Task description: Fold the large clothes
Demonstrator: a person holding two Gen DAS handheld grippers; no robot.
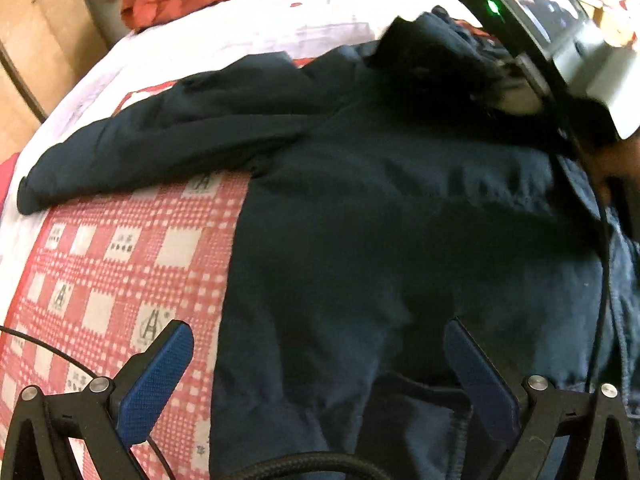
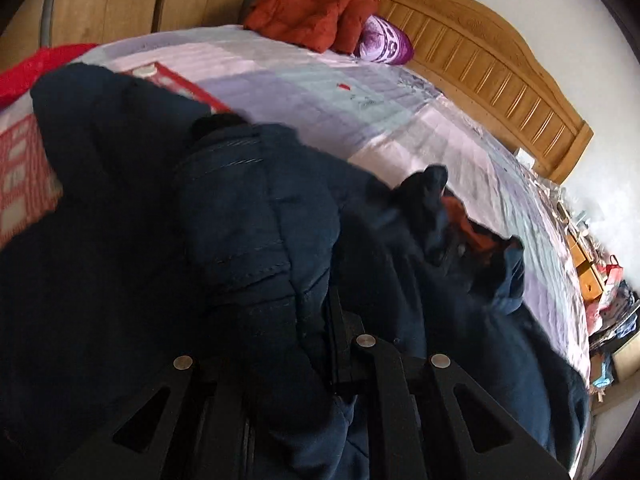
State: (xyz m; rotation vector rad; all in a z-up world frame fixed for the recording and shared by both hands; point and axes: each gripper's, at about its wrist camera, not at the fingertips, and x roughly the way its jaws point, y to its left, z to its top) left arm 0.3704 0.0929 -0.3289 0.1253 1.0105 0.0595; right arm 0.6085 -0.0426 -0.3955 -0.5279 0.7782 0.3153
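Navy padded jacket (image 1: 400, 208) lies back-up on the red checked sheet (image 1: 100, 264) in the left wrist view, its long axis running away from the left gripper (image 1: 316, 364), whose blue fingers (image 1: 156, 384) gape over the hem; one sleeve (image 1: 132, 152) stretches leftward. In the right wrist view, the right gripper (image 2: 312, 344) is clamped on a bunched fold of the jacket, likely the other sleeve, so this hand seems nearer the fold. Beyond lie a lilac quilt (image 2: 320, 96), an orange garment (image 2: 312, 20) and a wooden headboard (image 2: 500, 80).
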